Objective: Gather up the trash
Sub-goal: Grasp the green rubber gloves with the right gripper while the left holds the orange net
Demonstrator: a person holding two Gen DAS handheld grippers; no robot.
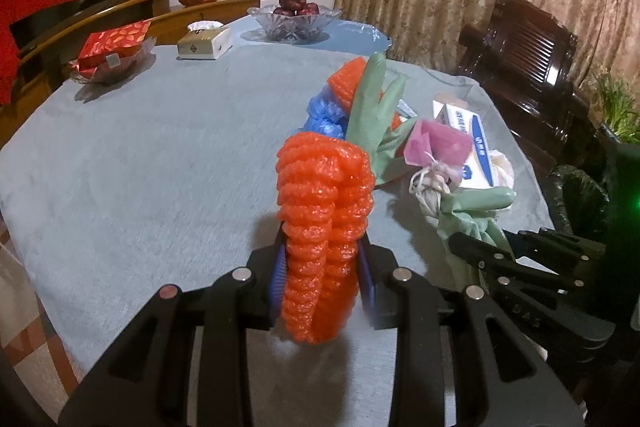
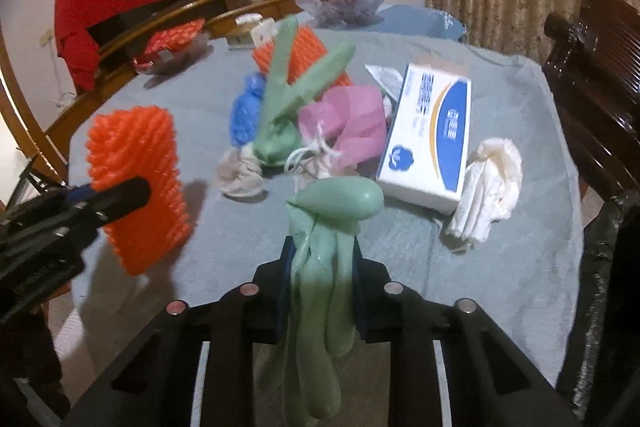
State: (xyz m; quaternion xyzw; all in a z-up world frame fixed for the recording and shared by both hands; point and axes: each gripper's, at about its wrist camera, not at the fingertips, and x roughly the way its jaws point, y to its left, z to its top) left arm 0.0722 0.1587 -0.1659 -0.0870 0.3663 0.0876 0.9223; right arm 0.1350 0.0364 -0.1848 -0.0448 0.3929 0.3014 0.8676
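The left hand-held gripper [image 1: 322, 267] clamps an orange foam fruit net [image 1: 324, 219] above the table [image 1: 140, 155]. The right hand-held gripper [image 2: 322, 279] pinches a limp green rubber glove [image 2: 328, 251]. More trash lies piled beside a blue-and-white box [image 2: 430, 135].

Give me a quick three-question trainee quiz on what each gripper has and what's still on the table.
1. True or false: the left gripper is clamped on an orange foam fruit net.
2. What does the right gripper hold? A) limp green rubber glove B) pink mesh pouch
3. Fill in: the white-and-blue cardboard box lies on the ___ tablecloth.

Key: 1 true; 2 A; 3 grey.
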